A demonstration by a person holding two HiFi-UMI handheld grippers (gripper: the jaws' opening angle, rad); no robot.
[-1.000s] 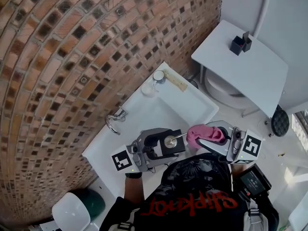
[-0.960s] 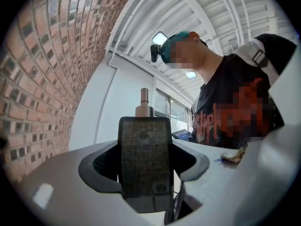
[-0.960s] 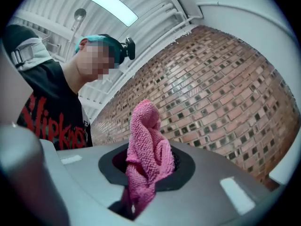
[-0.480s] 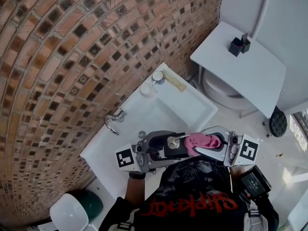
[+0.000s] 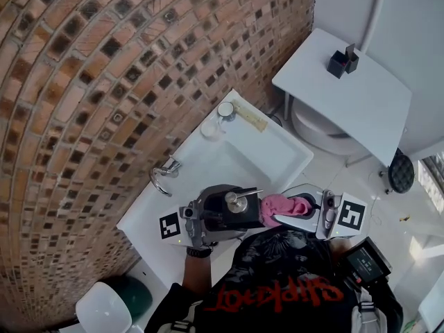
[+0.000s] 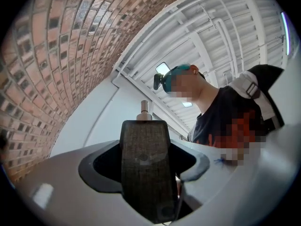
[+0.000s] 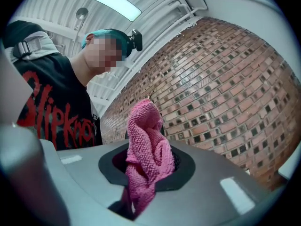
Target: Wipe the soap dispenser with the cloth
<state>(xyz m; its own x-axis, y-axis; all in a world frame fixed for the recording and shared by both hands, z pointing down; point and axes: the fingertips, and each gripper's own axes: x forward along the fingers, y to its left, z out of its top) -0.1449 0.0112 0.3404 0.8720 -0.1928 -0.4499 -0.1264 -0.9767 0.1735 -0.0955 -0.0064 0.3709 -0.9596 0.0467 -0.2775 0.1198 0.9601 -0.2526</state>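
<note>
The soap dispenser point(image 5: 229, 215), a dark block with a metal pump point(image 5: 234, 200) on top, is held off the sink point(image 5: 277, 159), over the sink's near edge and just in front of the person's chest. The left gripper point(image 6: 145, 171) has its jaws set wide on the dispenser's two sides. In the left gripper view the dark body fills the gap between them and the pump stands up behind it.

Just right of the dispenser is the pink cloth point(image 5: 281, 207), bunched into a lump. In the head view its left edge looks to touch the dispenser's right side. The right gripper point(image 7: 146, 175) has its jaws pinched narrow on the cloth. In the right gripper view the folds rise upright out of the jaws.

The two grippers face each other, left and right, each with its marker cube turned outward.

Beyond them the white sink runs along the brick wall point(image 5: 90, 82), with a curved tap point(image 5: 164, 175) at its left rim. A clear glass point(image 5: 225, 110) stands at the sink's far corner. Further right, a white surface point(image 5: 361, 109) carries a small dark box point(image 5: 343, 61).
</note>
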